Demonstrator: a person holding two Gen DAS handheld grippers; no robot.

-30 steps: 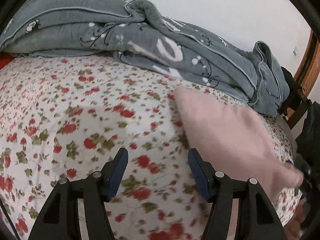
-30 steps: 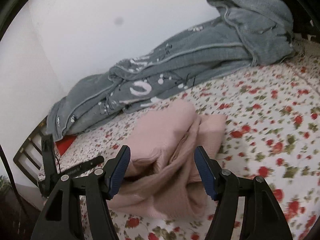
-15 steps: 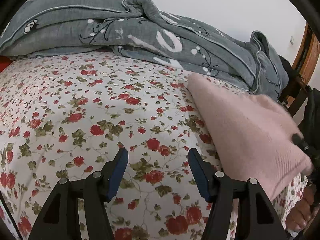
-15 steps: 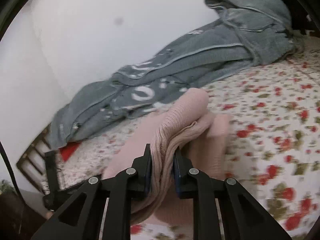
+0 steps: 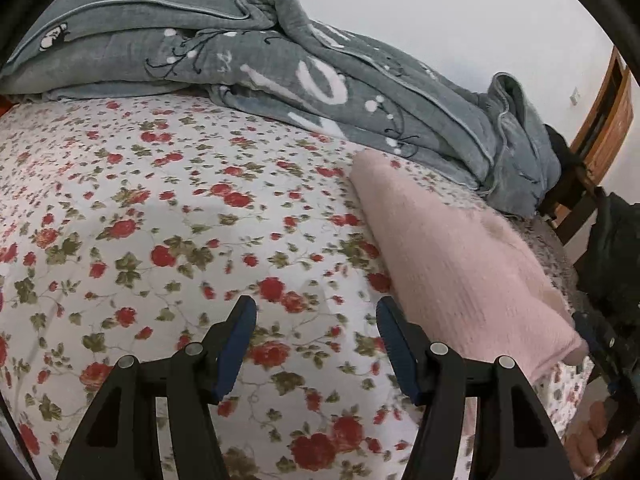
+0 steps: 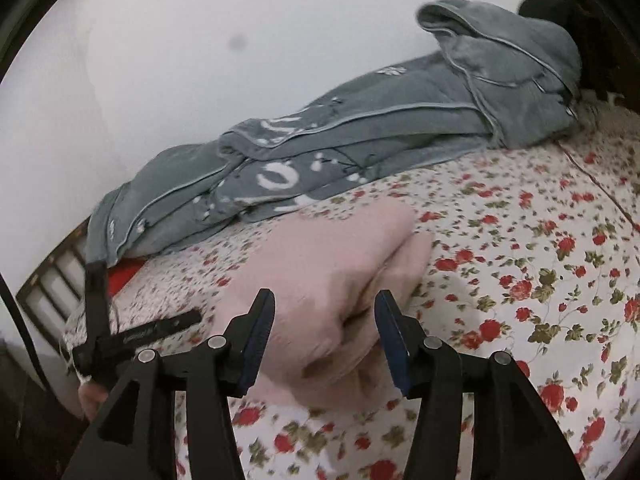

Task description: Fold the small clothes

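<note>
Pink knit garment [image 6: 332, 280] sits folded on the floral bedsheet [image 6: 540, 280], lying in the centre of the right wrist view, its soft bundled end facing the camera with a fold line running up its right side. The right gripper [image 6: 325, 332] hovers at that near end, and its jaws have just been opening: they stand apart now, the blue pads either side of the bundle's end and no longer pinching it, though whether the left pad brushes the knit is hard to tell. Over at the lower left of this view, the left gripper [image 6: 140, 334] shows as a dark blurred shape above the bed's edge.

Switch to the left wrist view: the same pink knit garment [image 5: 460, 264] stretches along the right side of the frame, from the middle down to the lower right, flat on the floral bedsheet [image 5: 160, 220]. The left gripper [image 5: 316, 344] hangs over bare sheet at bottom centre, jaws apart with nothing between them, just left of the garment and not touching it. At the far right edge the right gripper [image 5: 600, 344] is a dark blur beside the garment's near corner.

Behind it all, a grey quilt [image 5: 280, 64] lies heaped along the white wall [image 5: 440, 0] across the top, and a wooden bed frame [image 5: 600, 120] peeks in at the upper right.
</note>
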